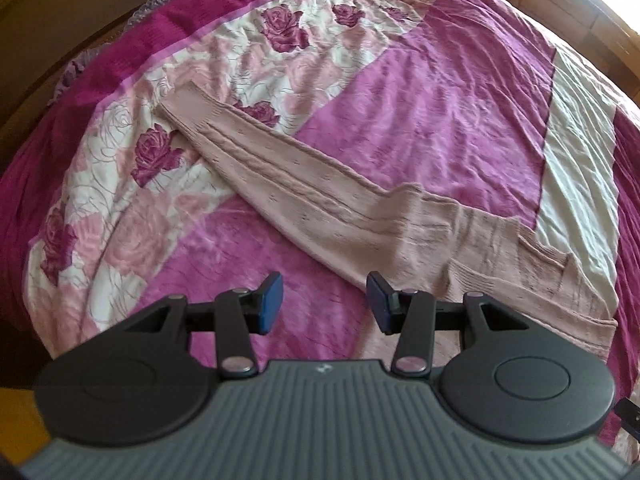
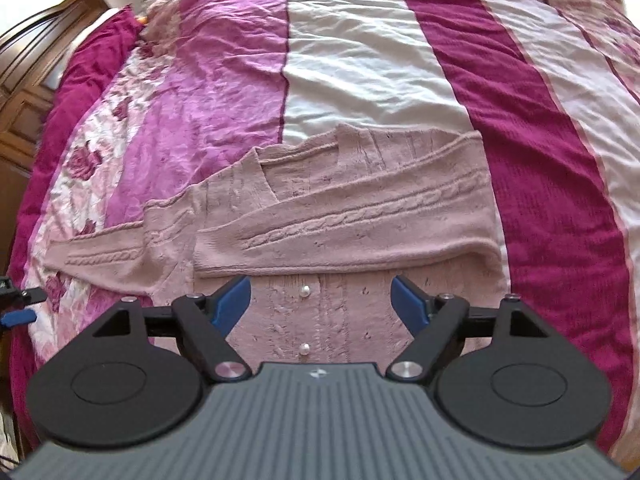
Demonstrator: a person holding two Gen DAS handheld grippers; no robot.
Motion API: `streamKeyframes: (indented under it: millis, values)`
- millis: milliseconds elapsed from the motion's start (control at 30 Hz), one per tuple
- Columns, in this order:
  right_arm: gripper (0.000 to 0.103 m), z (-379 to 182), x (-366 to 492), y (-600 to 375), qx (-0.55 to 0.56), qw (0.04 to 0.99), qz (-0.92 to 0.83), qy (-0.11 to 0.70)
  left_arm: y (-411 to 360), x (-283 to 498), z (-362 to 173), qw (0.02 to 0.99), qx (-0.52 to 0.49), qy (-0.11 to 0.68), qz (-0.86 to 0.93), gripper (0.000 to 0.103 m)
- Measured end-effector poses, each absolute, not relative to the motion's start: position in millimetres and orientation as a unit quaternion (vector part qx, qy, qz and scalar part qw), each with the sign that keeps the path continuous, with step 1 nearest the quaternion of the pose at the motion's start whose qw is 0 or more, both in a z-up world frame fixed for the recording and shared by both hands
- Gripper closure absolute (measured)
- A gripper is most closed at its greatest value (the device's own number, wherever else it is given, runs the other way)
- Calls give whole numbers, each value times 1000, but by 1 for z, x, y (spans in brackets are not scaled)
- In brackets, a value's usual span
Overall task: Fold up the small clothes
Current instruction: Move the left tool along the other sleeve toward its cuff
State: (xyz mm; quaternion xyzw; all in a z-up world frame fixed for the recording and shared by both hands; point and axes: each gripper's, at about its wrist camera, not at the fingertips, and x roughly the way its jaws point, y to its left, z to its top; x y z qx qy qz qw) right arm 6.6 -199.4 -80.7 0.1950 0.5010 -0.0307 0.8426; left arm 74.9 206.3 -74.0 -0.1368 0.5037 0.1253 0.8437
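Pale pink cable-knit cardigan flat on the bed, one sleeve folded across its chest

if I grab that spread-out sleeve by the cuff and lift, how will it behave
The sleeve is soft knit, so it will probably droop and fold. Its fuzzy surface likely grips well. It joins the cardigan, so the body may drag.

My left gripper and right gripper have matt black plastic arms, smooth blue pads and shiny metal rivets; my handle cover is ribbed grey plastic. The cardigan is soft pink cable knit, slightly fuzzy, with glossy pearl buttons. The bedspread is creased woven cloth, faintly lustrous. At 10 o'clock, the headboard is polished dark wood.
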Motion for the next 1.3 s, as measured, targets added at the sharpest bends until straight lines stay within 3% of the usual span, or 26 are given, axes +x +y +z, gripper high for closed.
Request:
streamKeyframes:
  millis: [633, 1300]
  values:
    - [20, -115, 22, -131, 215, 820, -123, 516, 307, 146, -150, 832, -146, 519, 132, 55]
    - [20, -153, 18, -119, 205, 795, -164, 546, 350, 211, -239, 812, -203, 525, 152, 55]
